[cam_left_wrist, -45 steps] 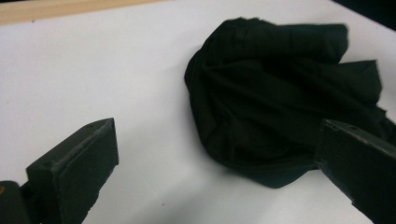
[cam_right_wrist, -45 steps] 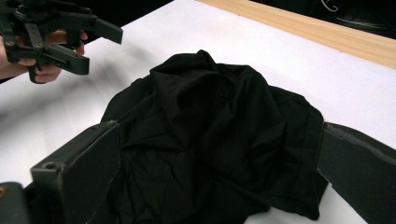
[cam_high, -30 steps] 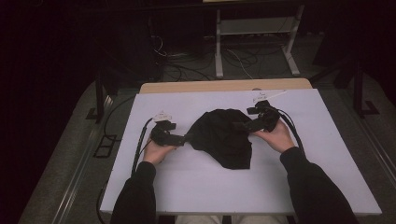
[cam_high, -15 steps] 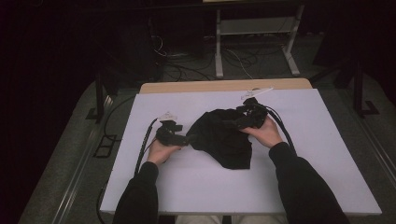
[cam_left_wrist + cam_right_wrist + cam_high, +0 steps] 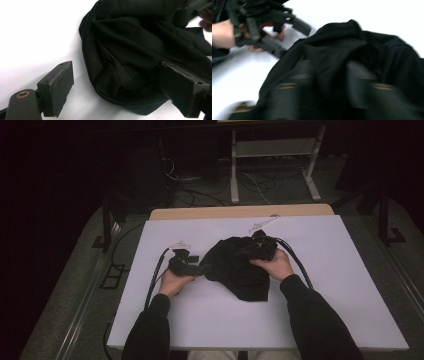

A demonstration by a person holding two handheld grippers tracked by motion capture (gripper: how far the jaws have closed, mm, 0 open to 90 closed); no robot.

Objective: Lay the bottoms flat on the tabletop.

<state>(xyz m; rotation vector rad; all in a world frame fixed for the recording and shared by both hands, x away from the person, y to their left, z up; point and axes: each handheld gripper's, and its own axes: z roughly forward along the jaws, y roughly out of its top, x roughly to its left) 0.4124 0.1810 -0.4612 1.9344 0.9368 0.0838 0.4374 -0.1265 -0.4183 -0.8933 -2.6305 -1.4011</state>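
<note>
Since the earlier frame, the right gripper (image 5: 257, 251) has travelled inward from the cloth's far right edge onto its upper right part, and its jaws have just been closing; they now stand closed on a gathered fold of the black cloth (image 5: 239, 266). In the right gripper view the picture is blurred, but fabric is bunched between and over the jaws. The left gripper (image 5: 196, 269) sits at the cloth's left edge. Its jaws have just begun closing yet remain wide: one pad (image 5: 60, 86) stands clear on the white desk (image 5: 350, 285), while the other lies against the fabric, so the left gripper has nothing gripped.

Location: the cloth lies crumpled at mid-desk, between the two hands, nearer the far edge than the near one.

Handling assessment: the item appears light, soft and limp, with deep folds. It should drape and sag once lifted, is not fragile, and offers no firm edge. The advisable hold is a pinch on a hem or a raised fold, one at each side.

Count: one cloth, two grippers, one desk.
</note>
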